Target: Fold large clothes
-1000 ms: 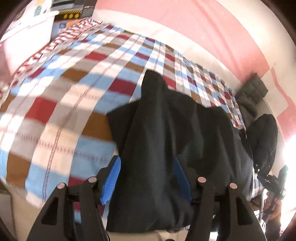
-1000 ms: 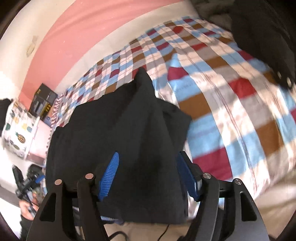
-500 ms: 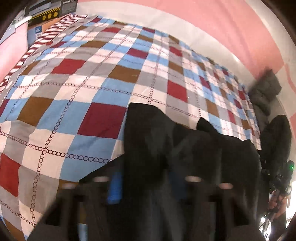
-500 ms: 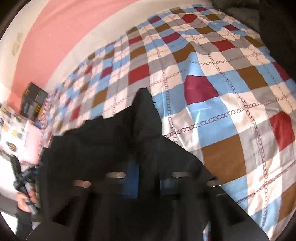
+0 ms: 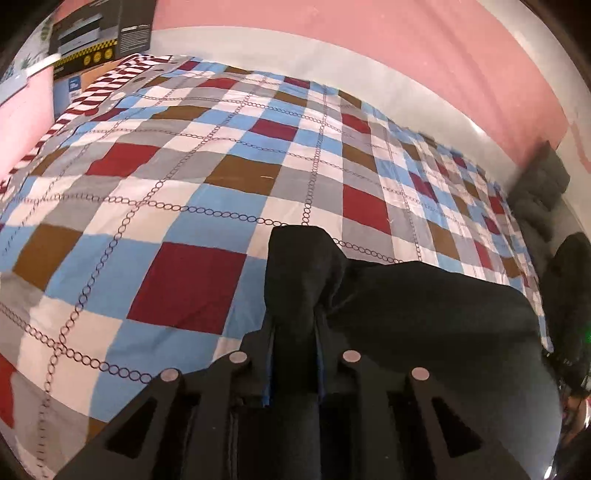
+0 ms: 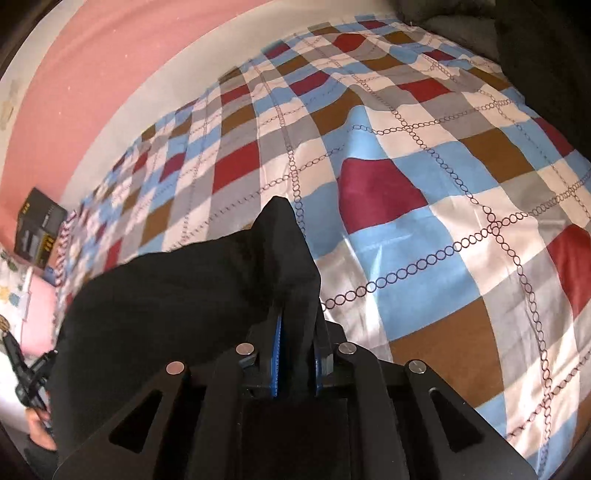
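Note:
A large black garment point(image 5: 424, 325) hangs between my two grippers above a checked bed cover point(image 5: 192, 206). My left gripper point(image 5: 293, 332) is shut on one corner of it; the corner sticks up past the blue pads. In the right wrist view my right gripper point(image 6: 295, 332) is shut on the other corner of the black garment point(image 6: 177, 288), which stretches away to the left toward the other hand. The bed cover point(image 6: 424, 221) lies below, wrinkled near the far right.
A pink wall point(image 5: 369, 40) runs behind the bed. Cardboard boxes point(image 5: 99, 29) stand at the head end, left. Dark clothes point(image 5: 543, 199) are piled at the far right of the bed. A pineapple-print pillow point(image 6: 14, 288) lies at the left.
Both grippers went from open around the garment's edge to shut on its corners. They lifted the garment off the bed and moved it forward over the cover.

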A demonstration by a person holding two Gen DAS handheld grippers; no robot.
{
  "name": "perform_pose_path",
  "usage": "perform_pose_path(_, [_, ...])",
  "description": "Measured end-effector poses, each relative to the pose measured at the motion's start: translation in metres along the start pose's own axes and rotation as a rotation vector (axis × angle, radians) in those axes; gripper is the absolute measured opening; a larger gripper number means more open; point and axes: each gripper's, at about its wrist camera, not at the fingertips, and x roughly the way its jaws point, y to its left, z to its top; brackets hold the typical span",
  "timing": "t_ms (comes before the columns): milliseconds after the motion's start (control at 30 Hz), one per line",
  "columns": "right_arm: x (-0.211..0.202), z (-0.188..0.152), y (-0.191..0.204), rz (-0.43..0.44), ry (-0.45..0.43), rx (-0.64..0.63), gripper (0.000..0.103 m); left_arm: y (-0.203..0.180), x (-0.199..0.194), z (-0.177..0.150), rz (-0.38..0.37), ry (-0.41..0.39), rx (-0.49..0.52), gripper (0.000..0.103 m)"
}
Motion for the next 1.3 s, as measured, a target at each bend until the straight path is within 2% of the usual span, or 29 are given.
perform_pose_path(100, [0.007, 0.001, -0.003, -0.008, 0.011, -0.012, 0.016, 0.005, 0.005, -0.001, -0.005, 0.010, -0.017, 0.024])
perform_pose_path(267, [0.002, 0.002, -0.001, -0.022, 0.020, -0.013, 0.021, -0.004, 0.003, 0.003, 0.043, 0.031, 0.018, 0.029])
perform_pose_path(300, [-0.005, 0.003, -0.001, -0.024, 0.018, -0.013, 0.024, -0.005, -0.001, 0.005, 0.051, 0.033, 0.024, 0.031])
perform_pose_path(467, [-0.056, 0.002, 0.003, -0.003, -0.058, -0.015, 0.024, -0.003, -0.028, 0.014, 0.048, 0.023, 0.000, 0.031])
perform_pose_path(600, [-0.100, -0.012, 0.022, 0.052, -0.122, -0.087, 0.024, -0.005, -0.067, 0.014, 0.027, -0.038, 0.001, 0.031])
perform_pose_path(667, [-0.116, -0.026, 0.033, 0.074, -0.145, -0.130, 0.024, -0.012, -0.090, 0.008, 0.003, -0.073, 0.019, 0.032])
perform_pose_path(800, [-0.111, -0.058, 0.043, 0.064, -0.121, -0.182, 0.024, -0.040, -0.131, -0.030, -0.126, -0.136, 0.058, 0.051])
perform_pose_path(833, [-0.103, -0.062, 0.041, 0.055, -0.103, -0.175, 0.024, -0.051, -0.130, -0.044, -0.144, -0.119, 0.095, 0.051])
perform_pose_path(933, [-0.074, -0.075, 0.024, -0.020, -0.051, -0.153, 0.024, -0.073, -0.108, -0.077, -0.110, -0.031, 0.202, 0.051])
perform_pose_path(1000, [-0.070, -0.078, 0.015, -0.036, -0.059, -0.148, 0.022, -0.073, -0.085, -0.090, -0.068, 0.027, 0.209, 0.051])
perform_pose_path(1133, [-0.083, -0.078, 0.018, -0.088, -0.095, -0.152, 0.022, -0.069, -0.084, -0.090, -0.058, 0.018, 0.166, 0.051])
perform_pose_path(1300, [-0.114, -0.108, 0.033, -0.038, -0.131, -0.184, 0.022, -0.079, -0.118, -0.100, -0.106, -0.021, 0.158, 0.051])
